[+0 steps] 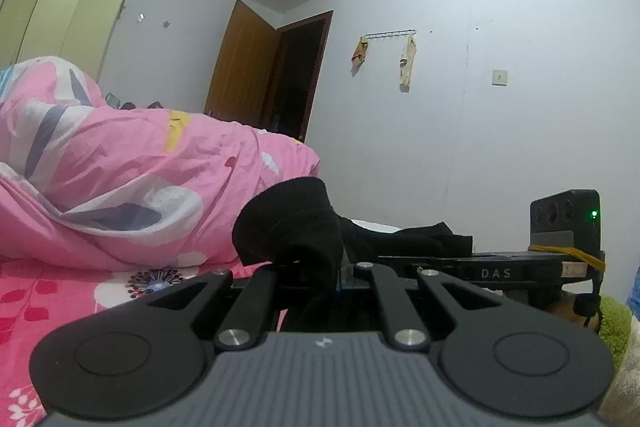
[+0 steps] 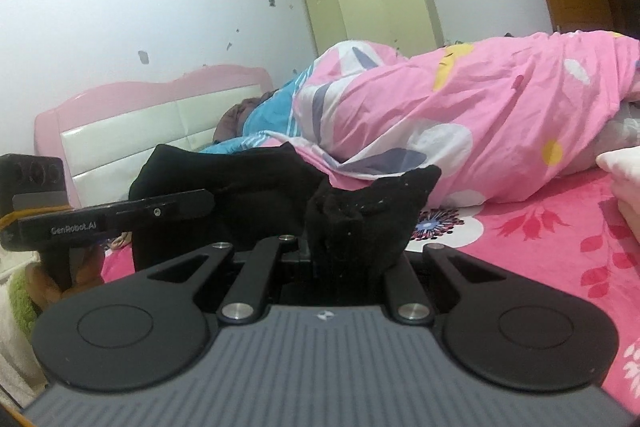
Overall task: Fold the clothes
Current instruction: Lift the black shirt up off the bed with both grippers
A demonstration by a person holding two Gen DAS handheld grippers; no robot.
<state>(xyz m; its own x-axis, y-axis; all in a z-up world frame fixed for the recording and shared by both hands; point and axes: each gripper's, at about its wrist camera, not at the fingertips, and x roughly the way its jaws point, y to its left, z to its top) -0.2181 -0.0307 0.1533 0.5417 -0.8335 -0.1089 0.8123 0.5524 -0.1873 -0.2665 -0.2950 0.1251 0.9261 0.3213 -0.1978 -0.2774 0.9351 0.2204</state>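
A black garment [image 1: 292, 223] bunches up over my left gripper [image 1: 316, 267], which is shut on its edge; the fingertips are hidden under the cloth. The fabric stretches right to the other gripper [image 1: 388, 259], seen side-on. In the right wrist view my right gripper [image 2: 352, 247] is shut on a crumpled corner of the black garment [image 2: 360, 219]. From there the cloth spans left to the left gripper [image 2: 204, 203]. Both hold the garment up above the pink floral bed sheet [image 2: 540, 235].
A heaped pink quilt [image 1: 132, 163] lies just behind the garment, beside a blue cloth [image 2: 272, 115] and a pink-and-white headboard [image 2: 140, 123]. A white pillow [image 2: 620, 167] sits at right. A wardrobe [image 1: 60, 23], an open door [image 1: 248, 67] and wall hooks [image 1: 392, 35] stand beyond.
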